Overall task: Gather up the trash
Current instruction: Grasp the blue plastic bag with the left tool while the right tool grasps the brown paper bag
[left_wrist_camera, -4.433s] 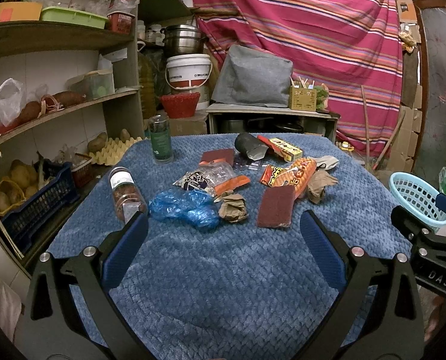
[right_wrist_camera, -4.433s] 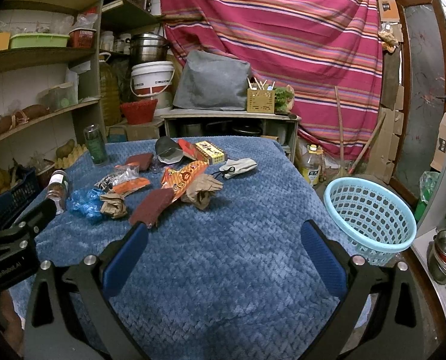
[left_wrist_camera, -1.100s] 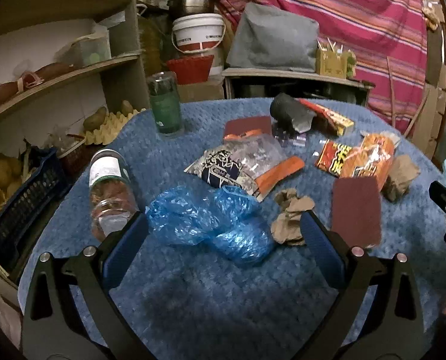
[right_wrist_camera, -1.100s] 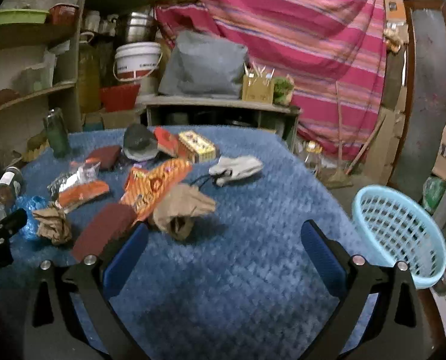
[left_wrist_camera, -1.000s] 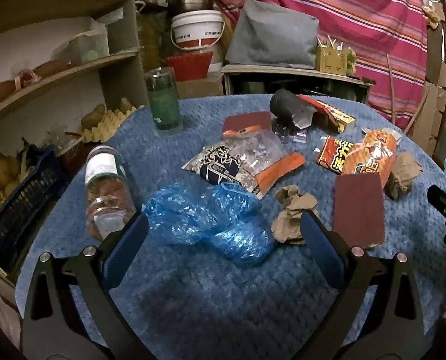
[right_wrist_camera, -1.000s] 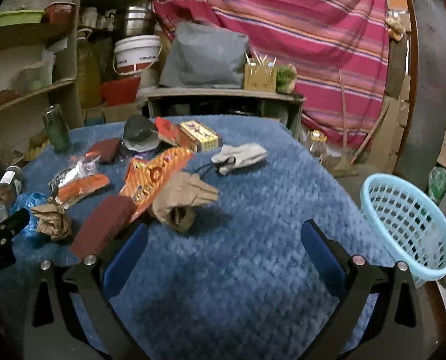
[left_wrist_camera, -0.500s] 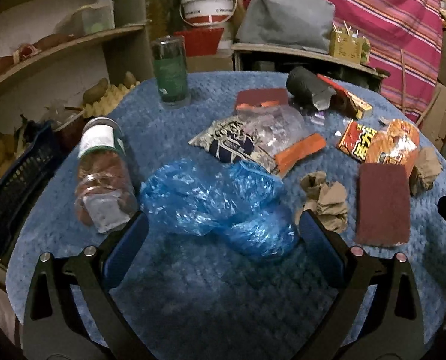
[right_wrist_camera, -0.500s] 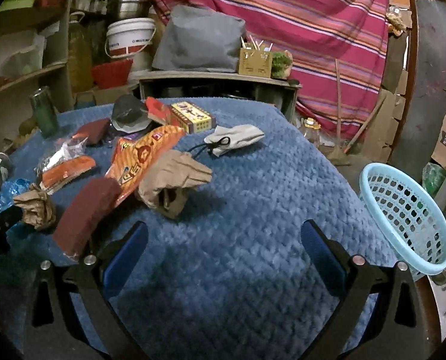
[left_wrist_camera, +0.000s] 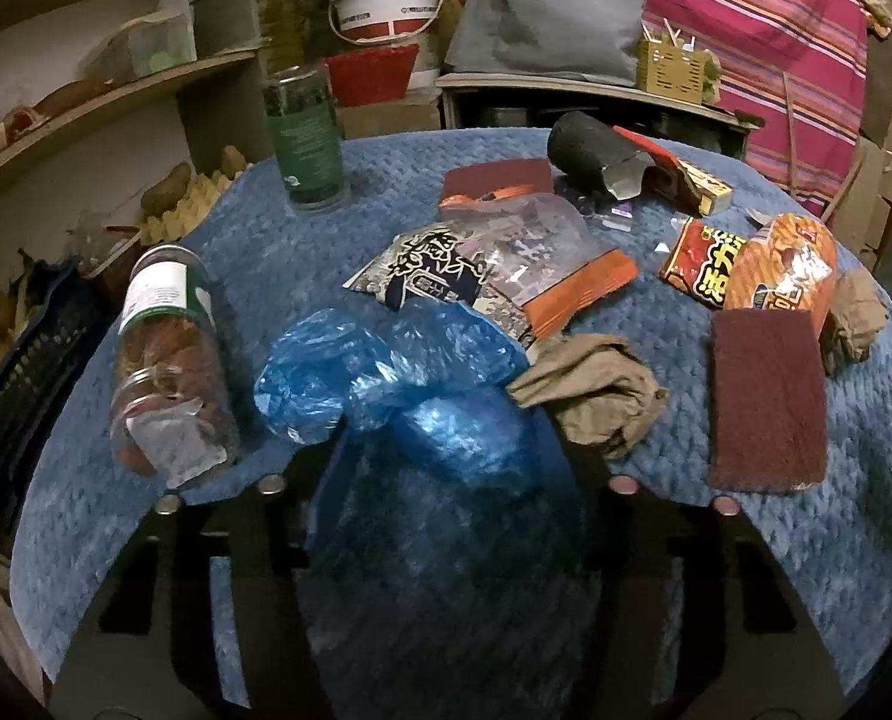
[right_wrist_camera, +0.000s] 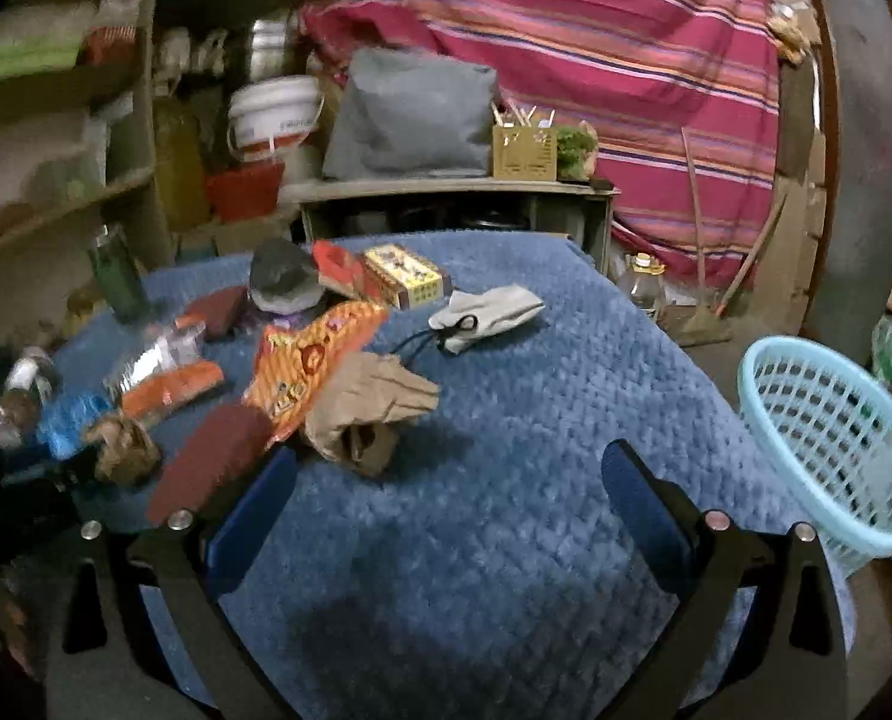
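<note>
A crumpled blue plastic bag (left_wrist_camera: 386, 372) lies on the blue tablecloth (left_wrist_camera: 266, 252) in the left wrist view. My left gripper (left_wrist_camera: 446, 474) straddles its near lump; the jaws are closing and the pads touch both sides of the bag. Beyond it lie a crumpled brown paper (left_wrist_camera: 590, 396), a black-and-clear wrapper (left_wrist_camera: 476, 270) and an orange snack packet (left_wrist_camera: 776, 264). My right gripper (right_wrist_camera: 446, 480) stands open over bare cloth with nothing between its fingers. A second brown paper wad (right_wrist_camera: 368, 414) sits just ahead of its left finger.
A light blue basket (right_wrist_camera: 836, 444) stands off the table's right edge. A jar (left_wrist_camera: 164, 372) lies on its side left of the bag; a green canister (left_wrist_camera: 305, 138) stands behind. A maroon pad (left_wrist_camera: 764, 396), a grey pouch (right_wrist_camera: 488, 312) and a box (right_wrist_camera: 410, 282) also lie here. Shelves line the left.
My left gripper came forward and down onto the blue bag, and its jaws drew in from wide open to the bag's sides. The right gripper stayed about where it was, still open.
</note>
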